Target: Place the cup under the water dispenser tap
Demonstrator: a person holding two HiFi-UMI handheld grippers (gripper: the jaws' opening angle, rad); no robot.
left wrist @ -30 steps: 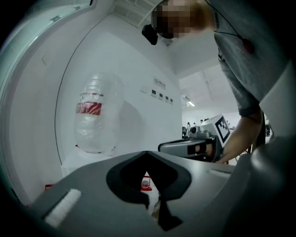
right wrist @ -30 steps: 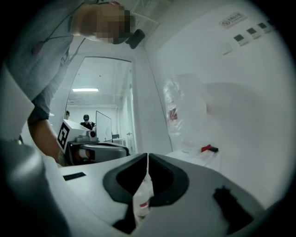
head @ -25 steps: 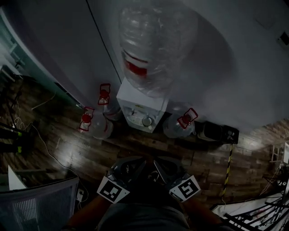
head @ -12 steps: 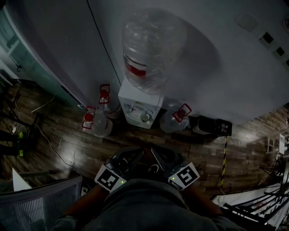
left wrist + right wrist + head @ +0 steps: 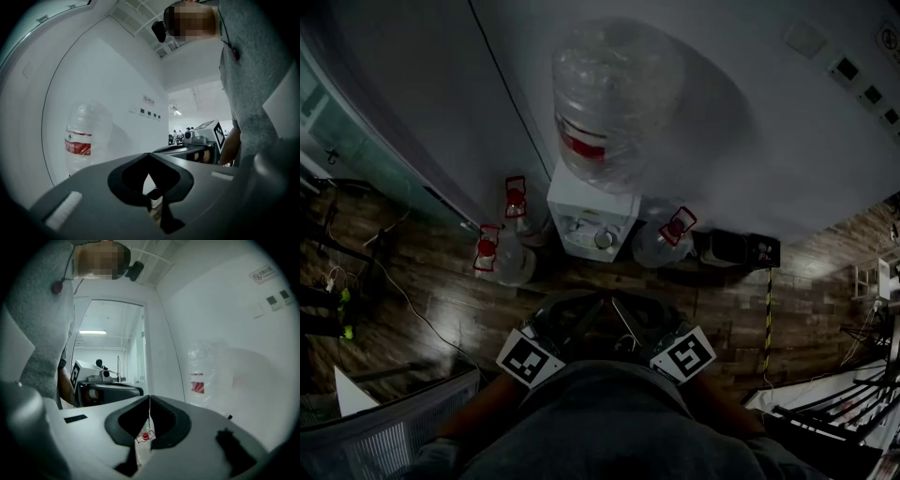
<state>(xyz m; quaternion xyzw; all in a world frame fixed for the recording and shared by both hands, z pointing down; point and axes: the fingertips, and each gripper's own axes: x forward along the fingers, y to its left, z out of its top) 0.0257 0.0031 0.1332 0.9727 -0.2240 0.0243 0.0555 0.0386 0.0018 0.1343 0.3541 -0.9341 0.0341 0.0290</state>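
The white water dispenser [image 5: 591,220] stands against the wall with a big clear bottle [image 5: 609,94] on top. A small round thing [image 5: 603,240] sits at its front; I cannot tell whether it is a cup. Low in the head view, both grippers are held close to the person's body, tips converging. My left gripper [image 5: 592,305] [image 5: 149,157] looks shut with nothing in it. My right gripper [image 5: 617,305] [image 5: 150,399] is shut and empty. The bottle [image 5: 84,136] [image 5: 206,371] shows in both gripper views.
Spare water bottles with red caps [image 5: 502,258] [image 5: 661,244] stand on the wooden floor on both sides of the dispenser. A black box [image 5: 736,248] lies at its right, and a yellow-black strip [image 5: 767,319] runs across the floor. A mesh chair [image 5: 394,422] is at bottom left.
Both grippers have risen and their marker cubes sit higher in the head view. The person's torso now covers more of the lower frame.
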